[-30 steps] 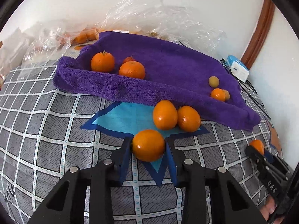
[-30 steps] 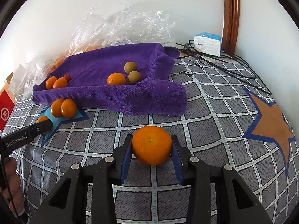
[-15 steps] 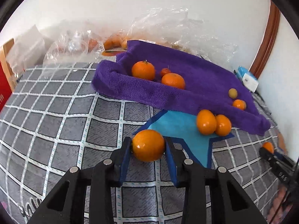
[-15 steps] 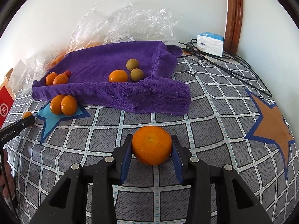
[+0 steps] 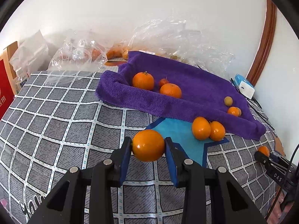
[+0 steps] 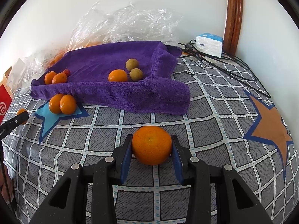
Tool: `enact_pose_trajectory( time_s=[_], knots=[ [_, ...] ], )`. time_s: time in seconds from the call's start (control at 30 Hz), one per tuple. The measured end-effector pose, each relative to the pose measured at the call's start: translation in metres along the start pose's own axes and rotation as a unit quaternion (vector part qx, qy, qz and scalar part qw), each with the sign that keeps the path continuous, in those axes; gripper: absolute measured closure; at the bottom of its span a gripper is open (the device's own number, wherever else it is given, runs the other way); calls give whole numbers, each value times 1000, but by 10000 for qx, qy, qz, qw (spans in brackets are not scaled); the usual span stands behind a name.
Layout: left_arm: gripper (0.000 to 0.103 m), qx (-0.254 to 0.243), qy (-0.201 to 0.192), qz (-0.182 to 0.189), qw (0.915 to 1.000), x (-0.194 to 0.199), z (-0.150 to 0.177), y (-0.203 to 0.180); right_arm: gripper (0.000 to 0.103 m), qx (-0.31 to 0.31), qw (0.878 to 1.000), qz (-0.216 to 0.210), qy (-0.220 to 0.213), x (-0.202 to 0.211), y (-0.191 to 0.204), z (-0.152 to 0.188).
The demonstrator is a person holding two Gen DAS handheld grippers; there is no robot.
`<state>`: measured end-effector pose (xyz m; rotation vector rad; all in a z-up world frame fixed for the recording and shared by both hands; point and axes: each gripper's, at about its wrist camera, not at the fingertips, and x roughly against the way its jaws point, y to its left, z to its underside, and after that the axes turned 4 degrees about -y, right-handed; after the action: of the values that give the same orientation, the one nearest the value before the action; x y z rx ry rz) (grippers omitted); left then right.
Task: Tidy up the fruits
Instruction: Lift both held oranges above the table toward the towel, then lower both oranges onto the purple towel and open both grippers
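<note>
My left gripper [image 5: 148, 147] is shut on a smooth orange fruit [image 5: 148, 145], held above the checked cloth at the left tip of the blue star [image 5: 179, 132]. Two orange fruits [image 5: 207, 128] lie on that star. My right gripper [image 6: 151, 147] is shut on a mandarin [image 6: 151, 145] over the grey checks, left of the orange star [image 6: 269, 125]. The purple towel [image 6: 112, 91] holds two mandarins [image 5: 143, 80] with a small red fruit [image 5: 163, 82] at its left end, and an orange fruit [image 6: 117, 75] with two brownish round fruits [image 6: 132, 64] at its right.
Crumpled clear plastic bags [image 6: 127, 22] with more fruit lie behind the towel by the wall. A white and blue box [image 6: 209, 42] and black cables [image 6: 224, 61] sit at the back right. A red box [image 5: 4, 97] stands at the far left.
My left gripper has carried its fruit back and to the left, off the middle of the blue star to its left tip. My right gripper has barely moved with its mandarin.
</note>
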<state>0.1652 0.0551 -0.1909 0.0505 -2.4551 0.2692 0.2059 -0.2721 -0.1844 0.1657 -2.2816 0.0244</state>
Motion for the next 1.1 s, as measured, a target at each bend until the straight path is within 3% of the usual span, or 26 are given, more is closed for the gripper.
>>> enact_pose_trajectory(
  time_s=[0.57,1.1],
  knots=[
    [69,-95,-134,26,9999,8,2,-6,64,65,10000,13,38,-1,2,0],
    [69,116,-95,-3,9999,5,1,1,64,-17,9999,-152,-18,1,-1,-1]
  ],
)
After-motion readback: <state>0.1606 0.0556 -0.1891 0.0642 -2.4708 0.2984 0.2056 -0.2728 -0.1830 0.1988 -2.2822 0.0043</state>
